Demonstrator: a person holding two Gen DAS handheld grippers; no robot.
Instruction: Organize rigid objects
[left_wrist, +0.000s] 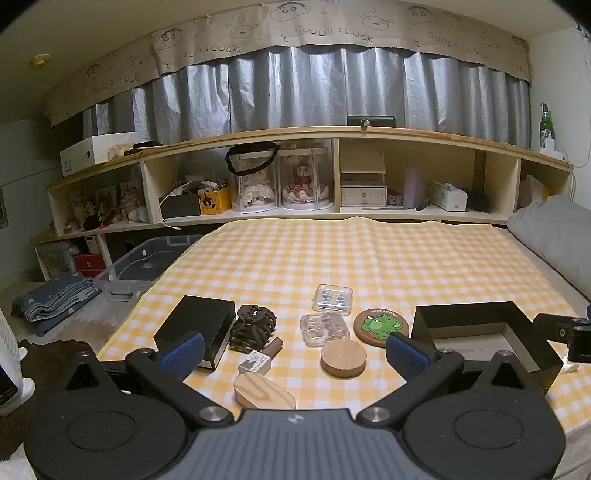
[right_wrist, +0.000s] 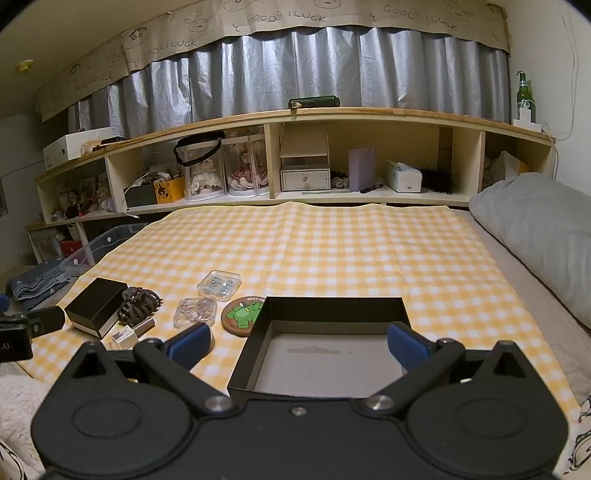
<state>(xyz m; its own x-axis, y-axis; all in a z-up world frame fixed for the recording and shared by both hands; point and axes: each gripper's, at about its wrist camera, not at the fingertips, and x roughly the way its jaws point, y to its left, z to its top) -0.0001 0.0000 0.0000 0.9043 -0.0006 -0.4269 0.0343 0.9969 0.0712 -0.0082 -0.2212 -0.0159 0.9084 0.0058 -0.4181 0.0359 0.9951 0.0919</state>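
1. Left wrist view: the left gripper (left_wrist: 294, 350) hangs over the near edge of the yellow checked cloth (left_wrist: 332, 251), its blue pads spread wide with nothing between them.
2. Just ahead of it lie the small things: a wooden oval piece (left_wrist: 264, 396) nearest the cloth's front edge, a round wooden disc (left_wrist: 343, 357), a small bottle with a label (left_wrist: 260, 356), a dark hair claw (left_wrist: 253, 328), two clear plastic cases (left_wrist: 325, 329) and (left_wrist: 332, 299), and a green cartoon coaster (left_wrist: 381, 325).
3. A closed black box (left_wrist: 197, 326) sits near the cloth's left edge; the open black tray (left_wrist: 480, 314) sits to the right (its interior looks bare).
4. Beyond the cluster the cloth runs clear back to the shelf unit (left_wrist: 332, 134).
5. Right wrist view: the right gripper (right_wrist: 298, 345) hovers over the near side of the open black tray (right_wrist: 369, 306), its fingers wide apart and gripping nothing.
6. The coaster (right_wrist: 242, 315) touches the tray's left wall; the other items spread leftward toward the cloth's edge.
7. A grey pillow (right_wrist: 535, 229) borders the right side.
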